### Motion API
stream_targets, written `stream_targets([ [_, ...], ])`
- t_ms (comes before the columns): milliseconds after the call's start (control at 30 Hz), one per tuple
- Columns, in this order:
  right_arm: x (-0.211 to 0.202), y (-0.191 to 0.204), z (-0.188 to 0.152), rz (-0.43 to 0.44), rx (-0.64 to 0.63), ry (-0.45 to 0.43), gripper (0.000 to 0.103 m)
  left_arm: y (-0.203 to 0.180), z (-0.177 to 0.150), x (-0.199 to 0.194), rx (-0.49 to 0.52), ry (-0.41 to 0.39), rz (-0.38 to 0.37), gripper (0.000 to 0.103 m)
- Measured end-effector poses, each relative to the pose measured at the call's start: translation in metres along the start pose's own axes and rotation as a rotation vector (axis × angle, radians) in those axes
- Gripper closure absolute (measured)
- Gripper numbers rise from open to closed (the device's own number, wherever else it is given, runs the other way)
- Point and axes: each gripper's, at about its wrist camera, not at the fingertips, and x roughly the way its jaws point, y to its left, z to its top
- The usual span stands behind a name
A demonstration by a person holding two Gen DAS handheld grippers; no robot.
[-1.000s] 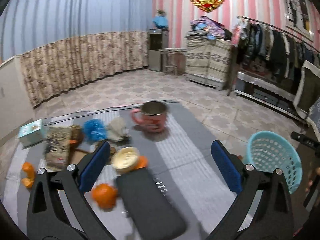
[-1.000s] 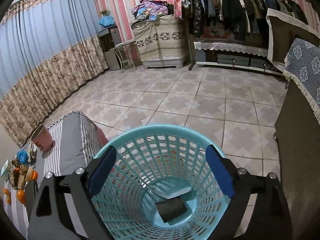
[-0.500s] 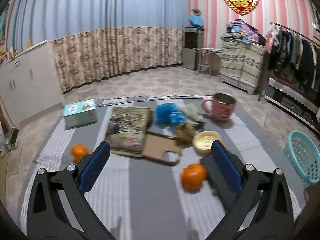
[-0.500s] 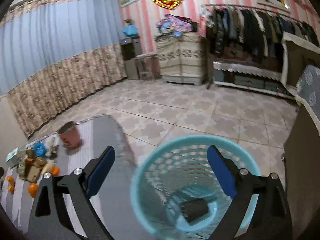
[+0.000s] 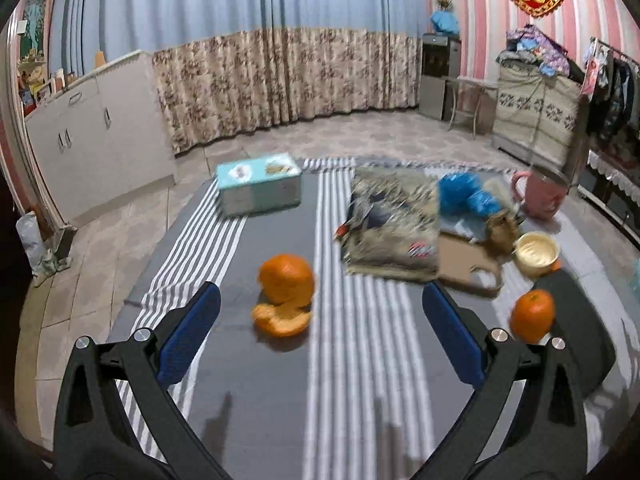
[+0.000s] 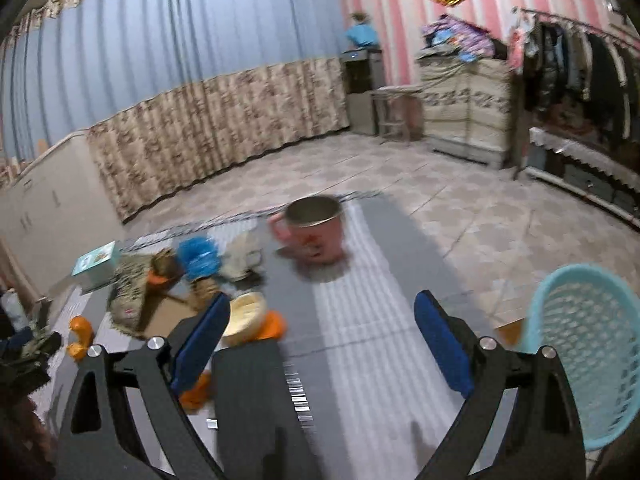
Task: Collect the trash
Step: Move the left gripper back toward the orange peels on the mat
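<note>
Both our left tongs (image 5: 320,332) and right tongs (image 6: 320,334) gape empty; closing carelessly on the orange peel (image 5: 285,294) could tear it.

Matt woven cloth (image 5: 352,360), grey with white stripes, over the surface across the lower half of the left wrist frame. Dimpled, slightly waxy orange peel (image 5: 285,296) at centre. Printed cardboard on the teal box (image 5: 259,189) at upper centre. Crinkled, shiny printed foil on the snack bag (image 5: 392,224); flat brown cardboard (image 5: 464,264) to its right. Glossy blue plastic wrapper (image 5: 466,198) at upper right. Pink mug (image 6: 312,236) with a dull metal inside, centre of the right wrist frame. Smooth pale plastic cup (image 6: 245,312). Perforated turquoise plastic basket (image 6: 584,340) at the right edge. Matt black plastic arms and blue rubbery pads (image 5: 452,336) on the left gripper (image 5: 320,334).
</note>
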Motion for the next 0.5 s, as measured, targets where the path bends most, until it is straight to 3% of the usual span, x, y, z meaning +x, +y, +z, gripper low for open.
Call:
stream_targets([
  [167,0.03,0.034,-0.026,0.005,-0.09,0.076,0.012,0.018,-0.007,0.021,0.001,0.05,0.033,0.005],
  [500,0.038,0.052,-0.031,-0.002,-0.154,0.116,0.012,0.037,0.014,0.073,-0.046,0.124,0.016,0.006],
])
